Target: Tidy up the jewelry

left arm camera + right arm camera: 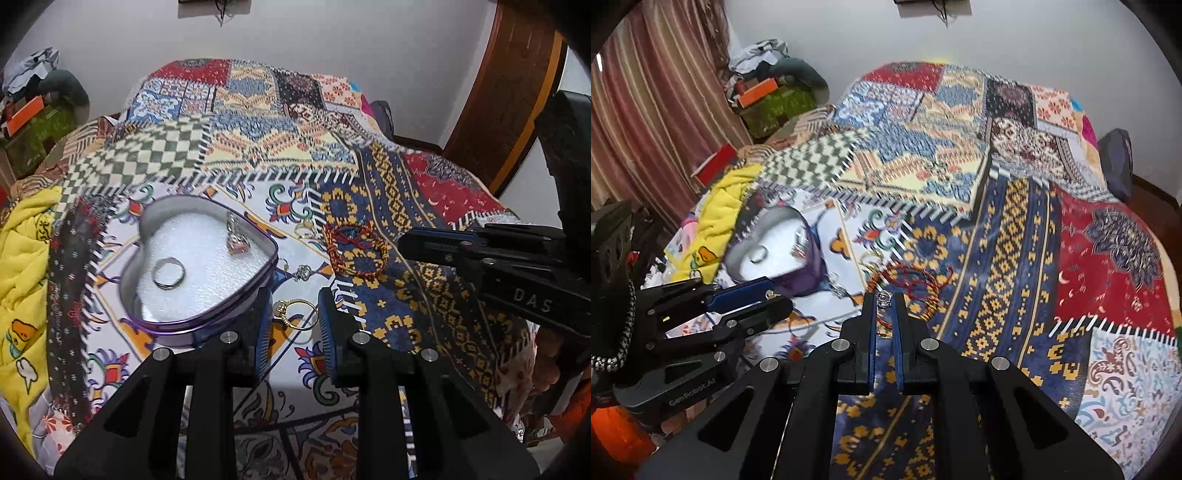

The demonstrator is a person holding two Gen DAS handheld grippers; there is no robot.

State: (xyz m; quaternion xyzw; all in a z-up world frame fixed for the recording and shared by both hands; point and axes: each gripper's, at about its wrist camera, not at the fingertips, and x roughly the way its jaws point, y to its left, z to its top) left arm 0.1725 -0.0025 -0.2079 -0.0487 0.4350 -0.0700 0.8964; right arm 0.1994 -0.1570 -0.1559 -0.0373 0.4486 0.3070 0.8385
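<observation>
Left gripper (291, 325): your fingers stand wide apart and hold nothing; the gold ring (297, 314) lies on the cloth right between your tips.
Right gripper (884, 301): your fingers are drawn narrow, and a small silver ring (884, 297) sits pinched at the very tips, lifted off the cloth.
Heart tin (236, 302): it sits just ahead and to the left of your left tips, its purple rim nearly touching your left finger. From your right tool it lies well off to the front-left, beyond your other gripper.
Already in the tin: a plain silver band (168, 272) on the white foam, and a pink-stoned piece (236, 240) near the far wall.
Still on the quilt (388, 192): the gold ring between your left tips; a small silver piece (303, 272) just ahead of them; a thin gold ring (304, 229) farther ahead; the red braided bracelet (356, 251) ahead and to the right.
Progress: by my reading you are near halfway. Two pieces are stowed, one is in your right grip on its way, and four wait.
Next, as I judge: carry the silver ring left to the tin, then close your left fingers on the gold ring.
</observation>
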